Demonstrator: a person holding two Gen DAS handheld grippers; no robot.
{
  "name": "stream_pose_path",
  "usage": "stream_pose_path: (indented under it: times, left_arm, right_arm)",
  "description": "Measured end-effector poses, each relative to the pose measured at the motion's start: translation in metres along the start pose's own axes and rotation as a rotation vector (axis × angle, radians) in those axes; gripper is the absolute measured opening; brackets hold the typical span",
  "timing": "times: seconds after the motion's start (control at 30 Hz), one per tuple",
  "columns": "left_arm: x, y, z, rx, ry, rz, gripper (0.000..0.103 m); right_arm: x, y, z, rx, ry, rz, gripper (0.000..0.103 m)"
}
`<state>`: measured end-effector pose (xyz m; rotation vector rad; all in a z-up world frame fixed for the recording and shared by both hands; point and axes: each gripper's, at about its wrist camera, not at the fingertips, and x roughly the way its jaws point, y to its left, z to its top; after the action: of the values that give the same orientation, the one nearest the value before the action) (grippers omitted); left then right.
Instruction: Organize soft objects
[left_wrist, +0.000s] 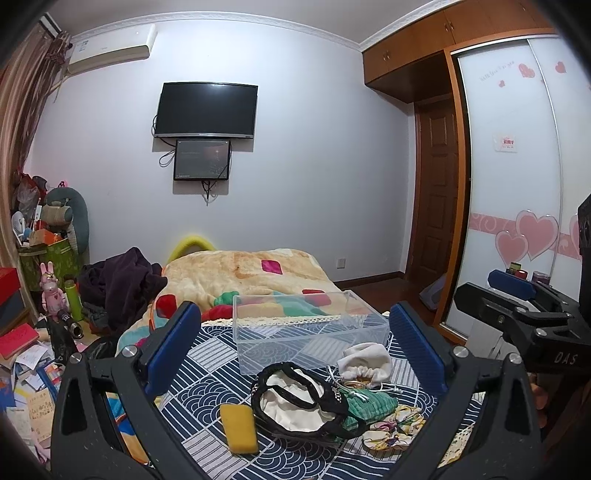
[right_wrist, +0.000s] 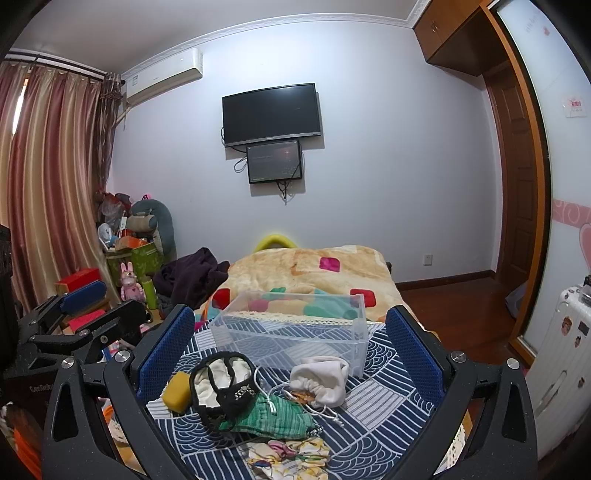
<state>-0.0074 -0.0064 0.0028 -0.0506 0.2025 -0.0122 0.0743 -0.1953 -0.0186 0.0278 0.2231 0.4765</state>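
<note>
Left wrist view: I'm holding left gripper (left_wrist: 295, 345) and right gripper (right_wrist: 291, 347) spread wide, gripping nothing. Yellow rectangular sponge (left_wrist: 239, 428), black-trimmed cream pouch (left_wrist: 295, 400), white drawstring bag (left_wrist: 365, 362) lying just before clear rectangular plastic bin (left_wrist: 310, 328).

A lived-in home bedroom: a bed (left_wrist: 236, 280) under a patchwork blanket faces a wall-mounted television (left_wrist: 207, 110). Striped curtains (right_wrist: 48, 177), an air conditioner (right_wrist: 166, 75) and a sliding-door wardrobe (left_wrist: 517, 155) (decorated with pink hearts) line the walls.
</note>
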Motion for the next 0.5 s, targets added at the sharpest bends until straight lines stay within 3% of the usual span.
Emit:
stream_pose_path:
  times: [0.5]
  left_arm:
    - [-0.0005, 0.0040, 0.0015, -0.018, -0.003, -0.004, 0.103]
  right_arm:
    - [-0.0006, 0.0009, 0.0002, 0.000, 0.000, 0.003, 0.103]
